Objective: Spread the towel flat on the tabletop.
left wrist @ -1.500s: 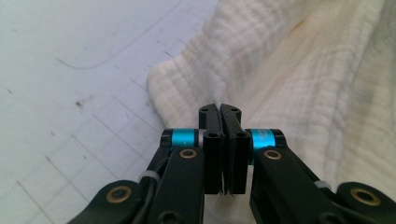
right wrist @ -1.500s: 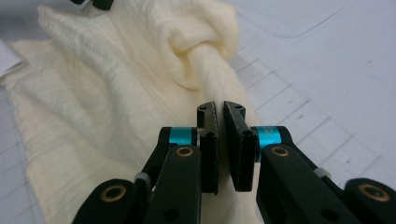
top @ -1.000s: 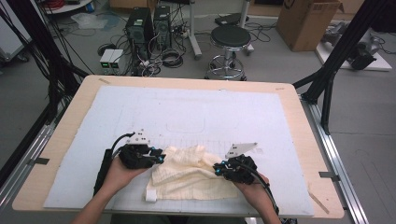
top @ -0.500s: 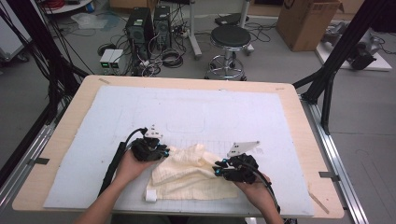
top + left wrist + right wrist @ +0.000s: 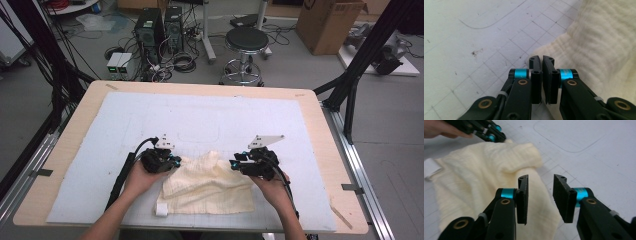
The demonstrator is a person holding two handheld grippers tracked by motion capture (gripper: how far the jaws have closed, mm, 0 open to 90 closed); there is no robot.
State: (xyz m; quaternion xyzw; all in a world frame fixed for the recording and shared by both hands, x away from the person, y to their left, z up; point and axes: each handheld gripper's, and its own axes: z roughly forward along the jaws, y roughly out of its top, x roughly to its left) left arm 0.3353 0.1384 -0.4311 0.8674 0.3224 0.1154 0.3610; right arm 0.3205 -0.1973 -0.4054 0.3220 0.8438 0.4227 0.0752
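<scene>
Cloth: a cream, ribbed knitted cloth (image 5: 210,182) lies rumpled on the near middle of the table, between the two hands, with a small white tag (image 5: 161,209) at its near left corner.
Left gripper: the left gripper (image 5: 541,61) sits at the cloth's upper left edge; its jaws have just been closing and now stand almost together, a thin slit between the pads. The tips meet the cloth's edge, but I cannot tell whether any fabric is pinched.
Right gripper: the right gripper (image 5: 540,180) hangs over the cloth's right edge; its jaws have just been opening and stand apart, nothing pressed between them.
Surface: a white gridded mat (image 5: 200,120) covers a light wooden table (image 5: 75,120).
Beyond: a black round stool (image 5: 245,40) stands on the floor past the far edge.
</scene>
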